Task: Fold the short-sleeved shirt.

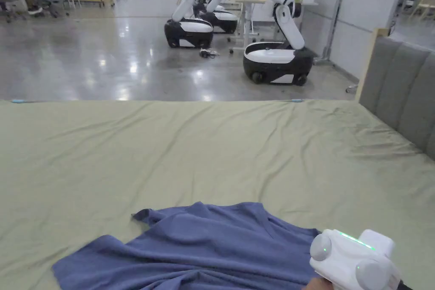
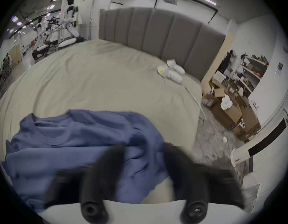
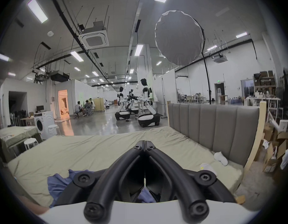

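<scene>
Lying crumpled on the near edge of the bed (image 1: pixel 212 150), the blue shirt (image 1: pixel 199 248) is spread loosely over the pale green sheet, with folds running across its body and one sleeve tip poking up at its far left. In the left gripper view the shirt's round collar (image 2: pixel 49 137) faces up and the cloth bunches toward the bed's near side.

The left gripper (image 2: pixel 144 148) hovers over the shirt's near right part; its two black jaws stand well apart, released, with blue cloth showing between and below them. The jaws are blurred, and whether they touch the cloth cannot be told.

The right gripper (image 3: pixel 145 142) points out over the bed toward the hall, with its jaws clenched tip to tip and nothing between the tips. A bit of blue cloth shows low behind the jaw arms, near the base, but it is not pinched. In the head view the right gripper's white housing (image 1: pixel 354 259) sits at the shirt's right edge, with a green light strip on top.

A grey padded headboard (image 1: pixel 399 91) stands along the bed's right side. Two white objects (image 2: pixel 172 72) lie on the sheet just beside it. Beyond the bed, white and black robots (image 1: pixel 276 55) stand on a glossy floor (image 1: pixel 85 61).
</scene>
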Action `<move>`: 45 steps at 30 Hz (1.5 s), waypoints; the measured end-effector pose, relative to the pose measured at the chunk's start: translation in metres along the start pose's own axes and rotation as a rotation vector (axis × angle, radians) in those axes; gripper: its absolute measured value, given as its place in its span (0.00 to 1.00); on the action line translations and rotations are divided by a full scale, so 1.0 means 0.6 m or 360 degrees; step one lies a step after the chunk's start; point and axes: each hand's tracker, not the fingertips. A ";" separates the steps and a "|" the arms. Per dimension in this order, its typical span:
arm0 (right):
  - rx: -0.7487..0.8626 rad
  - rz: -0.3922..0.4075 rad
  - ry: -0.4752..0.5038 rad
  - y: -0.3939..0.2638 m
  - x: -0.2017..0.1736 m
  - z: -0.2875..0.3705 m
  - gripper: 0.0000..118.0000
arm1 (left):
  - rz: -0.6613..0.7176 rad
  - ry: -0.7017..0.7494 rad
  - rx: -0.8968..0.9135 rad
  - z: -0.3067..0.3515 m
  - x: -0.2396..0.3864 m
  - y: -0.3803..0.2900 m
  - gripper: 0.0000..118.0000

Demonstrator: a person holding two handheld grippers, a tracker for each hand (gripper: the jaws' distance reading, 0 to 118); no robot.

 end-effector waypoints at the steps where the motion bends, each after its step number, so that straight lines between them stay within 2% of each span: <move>1: 0.0001 -0.0024 0.0020 -0.001 -0.003 -0.001 0.00 | 0.0013 0.0014 0.0036 0.031 -0.013 0.004 0.97; 2: 0.0006 -0.0050 0.0032 0.000 -0.008 -0.002 0.00 | 0.0004 0.0011 0.0093 0.068 -0.031 0.005 1.00; 4: 0.0026 -0.0072 0.0046 0.002 -0.018 -0.001 0.00 | -0.0078 0.0116 0.0414 0.173 -0.070 -0.010 0.93; 6: 0.0035 -0.0062 0.0077 0.007 -0.033 0.004 0.00 | -0.0194 0.0333 0.0708 0.309 -0.091 -0.051 0.92; 8: 0.0042 -0.0035 0.0128 0.009 -0.046 0.010 0.00 | -0.0188 0.0556 0.0899 0.446 -0.119 -0.100 0.94; 10: 0.0034 0.0016 0.0160 0.010 -0.064 0.011 0.00 | -0.0234 0.0752 0.1013 0.576 -0.119 -0.150 0.97; 12: 0.0044 0.0071 0.0179 0.003 -0.073 0.011 0.00 | -0.0226 0.1044 0.1160 0.696 -0.133 -0.216 0.99; 16: 0.0073 0.0125 0.0207 -0.012 -0.113 0.024 0.00 | -0.0084 0.1438 0.1190 0.847 -0.125 -0.327 0.98; 17: 0.0084 0.0130 0.0210 -0.019 -0.124 0.029 0.00 | -0.0010 0.1528 0.1237 0.870 -0.112 -0.355 0.90; 18: 0.0089 0.0126 0.0208 -0.024 -0.133 0.031 0.00 | -0.0060 0.1603 0.1254 0.889 -0.108 -0.382 0.72; 20: 0.0069 0.0127 0.0224 -0.039 -0.145 0.031 0.00 | -0.0025 0.1787 0.1273 0.911 -0.101 -0.438 0.00; 21: 0.0061 0.0134 0.0224 -0.045 -0.152 0.033 0.00 | 0.0020 0.1920 0.1231 0.906 -0.088 -0.442 0.00; 22: 0.0055 0.0138 0.0226 -0.050 -0.158 0.035 0.00 | 0.0141 0.1918 0.1210 0.906 -0.090 -0.461 0.00; 24: 0.0028 0.0150 0.0251 -0.057 -0.167 0.037 0.00 | 0.0252 0.1746 0.1256 0.913 -0.099 -0.489 0.00; 26: 0.0003 0.0167 0.0261 -0.058 -0.176 0.038 0.00 | 0.0323 0.1717 0.1275 0.899 -0.101 -0.491 0.00; 31: 0.0006 0.0169 0.0277 -0.050 -0.194 0.050 0.00 | 0.0315 0.1611 0.1232 0.874 -0.114 -0.472 0.00; 34: 0.0014 0.0170 0.0294 -0.045 -0.200 0.053 0.00 | 0.0387 0.1488 0.1198 0.854 -0.138 -0.451 0.00; 39: 0.0015 0.0172 0.0340 -0.040 -0.215 0.050 0.00 | 0.0530 0.1351 0.0886 0.773 -0.253 -0.421 0.00; 40: 0.0012 0.0176 0.0350 -0.040 -0.217 0.048 0.00 | 0.0583 0.1273 0.0870 0.754 -0.281 -0.419 0.08; 41: 0.0009 0.0183 0.0360 -0.040 -0.219 0.046 0.00 | 0.0640 0.1169 0.0814 0.737 -0.316 -0.418 0.37; 42: 0.0005 0.0191 0.0368 -0.041 -0.221 0.043 0.00 | 0.0729 0.1182 0.0727 0.716 -0.345 -0.413 0.70; 43: 0.0002 0.0200 0.0372 -0.042 -0.223 0.040 0.00 | 0.0809 0.1186 0.0628 0.690 -0.375 -0.407 0.98; 45: -0.0012 0.0207 0.0384 -0.043 -0.224 0.032 0.00 | 0.0858 0.1166 0.0547 0.651 -0.423 -0.412 0.97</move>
